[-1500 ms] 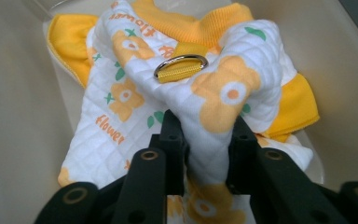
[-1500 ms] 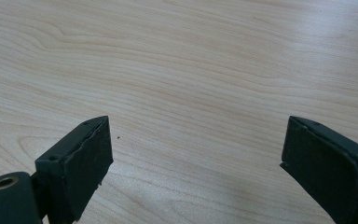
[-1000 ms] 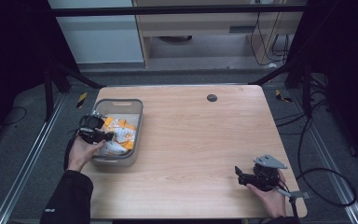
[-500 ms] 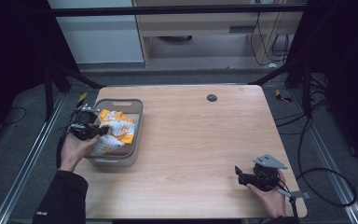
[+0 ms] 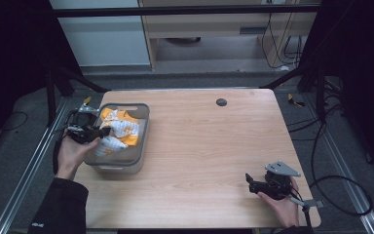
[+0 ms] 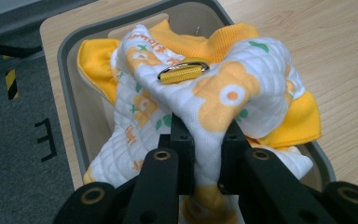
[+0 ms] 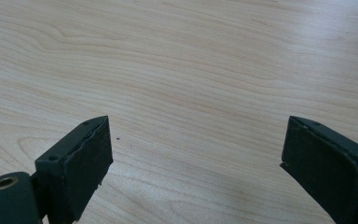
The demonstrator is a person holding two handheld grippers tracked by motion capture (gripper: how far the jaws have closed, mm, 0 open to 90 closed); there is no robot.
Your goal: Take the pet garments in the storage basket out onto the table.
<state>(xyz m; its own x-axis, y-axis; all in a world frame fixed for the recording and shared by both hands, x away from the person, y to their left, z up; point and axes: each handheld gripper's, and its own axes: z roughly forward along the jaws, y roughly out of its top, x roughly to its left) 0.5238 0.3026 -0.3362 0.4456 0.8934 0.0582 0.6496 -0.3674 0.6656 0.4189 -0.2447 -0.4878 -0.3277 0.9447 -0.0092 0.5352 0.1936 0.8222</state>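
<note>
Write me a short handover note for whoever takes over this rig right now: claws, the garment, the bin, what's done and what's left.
Left claw: shut on a fold of the quilted orange-and-white garment, at the grey bin's left side.
Right claw: open, holding nothing, low over the bare wooden table near its front right corner.
Garment: bunched inside the bin, a gold metal ring on top.
Done: the garment is gripped.
Left: it looks like the garment is to be lifted out of the bin; it has not cleared the rim yet.
</note>
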